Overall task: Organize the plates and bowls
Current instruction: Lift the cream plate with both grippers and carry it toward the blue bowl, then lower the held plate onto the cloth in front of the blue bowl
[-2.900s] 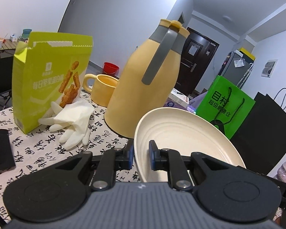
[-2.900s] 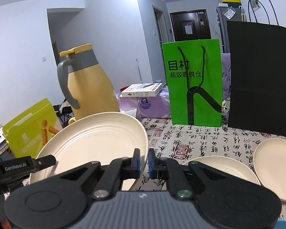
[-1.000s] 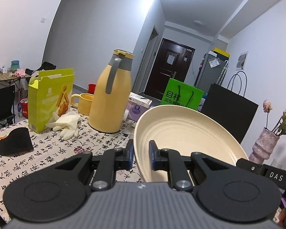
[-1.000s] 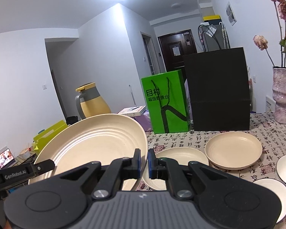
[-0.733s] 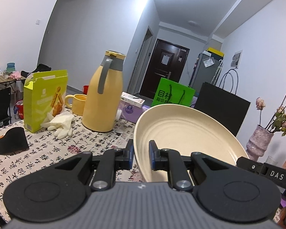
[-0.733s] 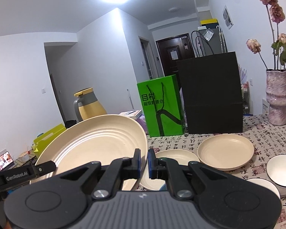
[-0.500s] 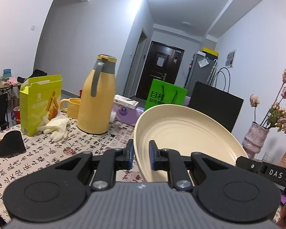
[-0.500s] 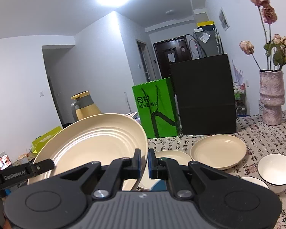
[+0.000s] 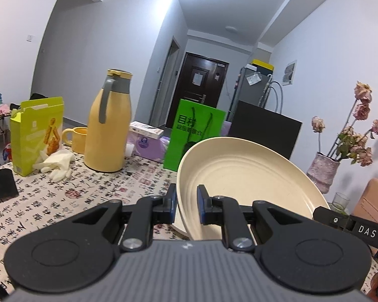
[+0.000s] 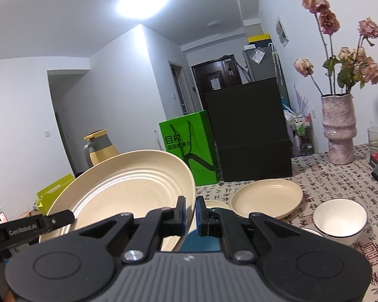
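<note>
You hold the big plate (image 9: 244, 176) above the desk (image 9: 50, 201), its rim pinched on opposite sides by your left tool (image 9: 186, 206) and right tool (image 10: 190, 215), so next lower it level onto the plate (image 10: 265, 197) ahead.

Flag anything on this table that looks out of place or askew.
White gloves lie crumpled beside the open yellow-green box. The large cream plate is held tilted off the table by both hand-held grippers. Nothing looks spilled or broken.

teal dish (image 10: 201, 242) mostly hidden behind right claw (image 10: 189, 212)
</note>
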Demonstrator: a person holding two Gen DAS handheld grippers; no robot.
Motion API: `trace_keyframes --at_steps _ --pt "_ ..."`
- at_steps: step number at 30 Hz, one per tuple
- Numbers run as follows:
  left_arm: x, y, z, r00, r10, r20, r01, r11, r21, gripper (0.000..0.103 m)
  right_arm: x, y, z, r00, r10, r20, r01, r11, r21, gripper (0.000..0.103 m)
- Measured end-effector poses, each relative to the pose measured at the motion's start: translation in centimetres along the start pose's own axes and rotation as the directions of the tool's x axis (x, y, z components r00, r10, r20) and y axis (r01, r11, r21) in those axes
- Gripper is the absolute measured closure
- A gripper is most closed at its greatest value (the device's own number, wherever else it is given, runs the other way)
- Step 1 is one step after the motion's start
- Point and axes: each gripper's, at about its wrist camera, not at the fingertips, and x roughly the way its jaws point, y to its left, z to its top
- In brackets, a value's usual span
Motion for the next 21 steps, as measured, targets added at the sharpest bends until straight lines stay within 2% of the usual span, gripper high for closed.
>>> trace_keyframes --at_steps 21 --pt "-0.5 -4.1 -3.6 0.991 -0.117 -0.069 0.121 0.991 0.054 0.087 -4.7 -4.9 -2.4 0.995 -0.101 0.022 0.099 0.993 0.056 0.095"
